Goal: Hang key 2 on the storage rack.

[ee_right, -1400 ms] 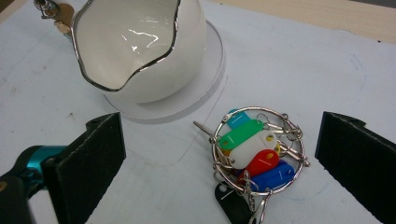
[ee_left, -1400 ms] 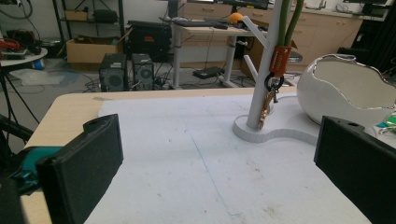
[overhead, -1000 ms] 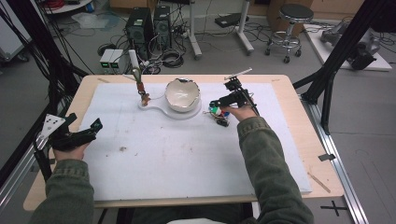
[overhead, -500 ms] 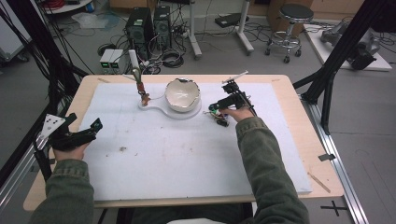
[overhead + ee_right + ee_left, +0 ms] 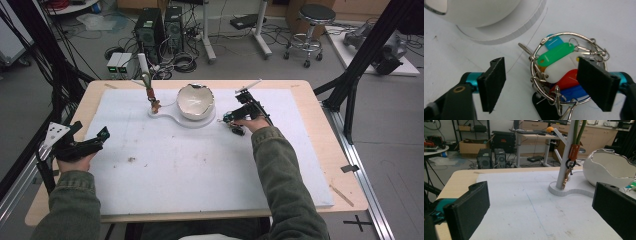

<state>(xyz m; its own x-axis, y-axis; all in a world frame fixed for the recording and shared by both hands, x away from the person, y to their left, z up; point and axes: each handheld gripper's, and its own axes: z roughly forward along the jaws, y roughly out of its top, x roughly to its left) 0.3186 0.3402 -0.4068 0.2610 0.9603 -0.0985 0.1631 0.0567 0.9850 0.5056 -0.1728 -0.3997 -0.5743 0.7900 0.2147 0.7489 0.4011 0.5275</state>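
Observation:
A metal key ring [image 5: 564, 72] with green, white, red and blue tags lies on the white mat beside the stand's base [image 5: 506, 32]. My right gripper [image 5: 544, 83] hangs over it, open. Its jaws have just been closing: the right one overlaps the ring's edge, the left one stands apart from it. In the high view the right gripper [image 5: 234, 124] sits just right of the white egg-shaped bowl [image 5: 195, 101], with the key ring [image 5: 228, 118] at its tips. My left gripper [image 5: 100, 136] rests open at the mat's left edge, nothing between its jaws [image 5: 541, 212].
The bowl [image 5: 609, 170] stands on a flat white base [image 5: 571, 192] with an upright post [image 5: 565, 167]. An orange tag [image 5: 573, 152] with keys hangs from the post. The mat [image 5: 200, 170] covers most of the wooden table [image 5: 320, 150].
My right gripper has sunk toward the mat beside the bowl and its jaws have narrowed. The left gripper has stayed put.

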